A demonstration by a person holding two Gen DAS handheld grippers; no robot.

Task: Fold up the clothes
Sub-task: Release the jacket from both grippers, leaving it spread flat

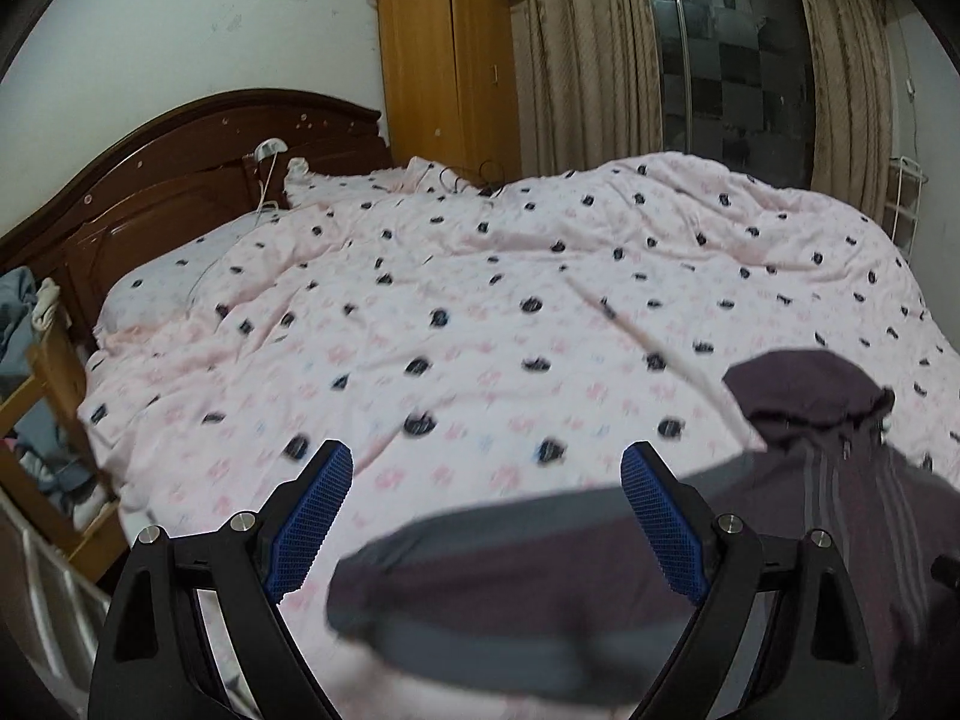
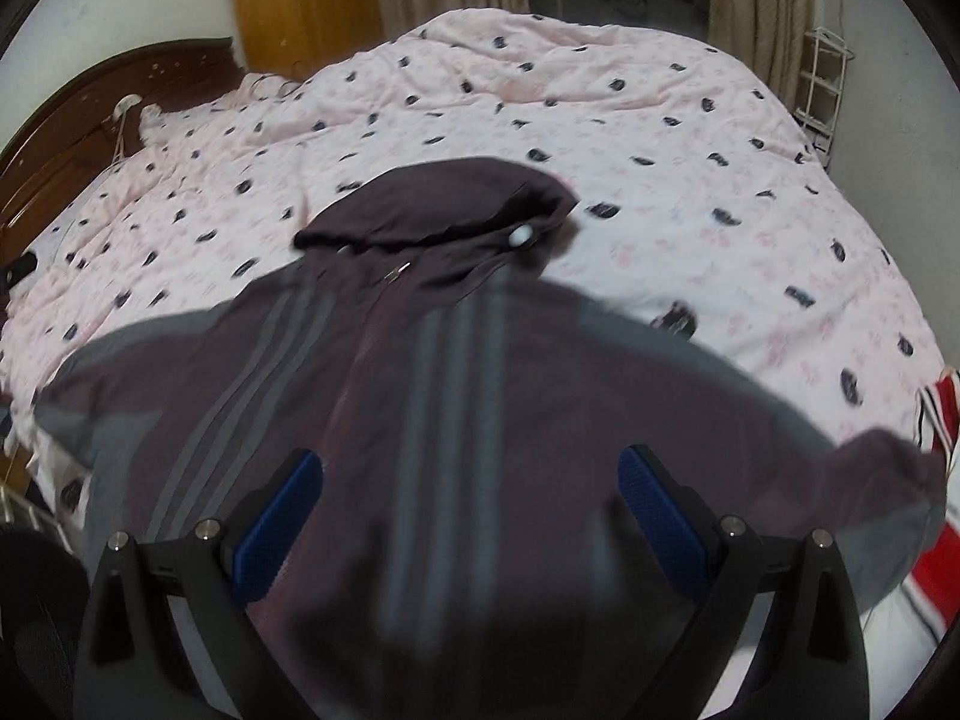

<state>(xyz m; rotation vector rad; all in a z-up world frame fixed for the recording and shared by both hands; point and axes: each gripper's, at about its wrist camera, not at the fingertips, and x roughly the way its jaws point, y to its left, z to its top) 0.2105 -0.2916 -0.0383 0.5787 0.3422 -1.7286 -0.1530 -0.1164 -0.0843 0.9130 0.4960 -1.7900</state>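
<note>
1. Your left gripper had its jaws spread wide, and nothing was pinched between the blue pads.
2. In the left wrist view, a sleeve of the hooded jacket stretched across the gap at about 6 o'clock, lying on the bed beneath the fingers; I could not tell whether it touched them.
3. Your right gripper also stood with its jaws wide apart, hanging over the chest of the jacket with no fabric caught between its pads.
4. The jacket lay spread front-up on the pink quilt, its hood toward 12 o'clock and both sleeves reaching out toward 9 and 3 o'clock (the picture was blurred, so fine detail is lost).
5. Grey stripes ran down the front on either side of the zip.
6. A red-and-white cloth lay at about 4 o'clock, just beside the right sleeve end.
7. A dark wooden headboard stood at 10 o'clock, with a light wooden wardrobe and curtains near 12 o'clock.
</note>
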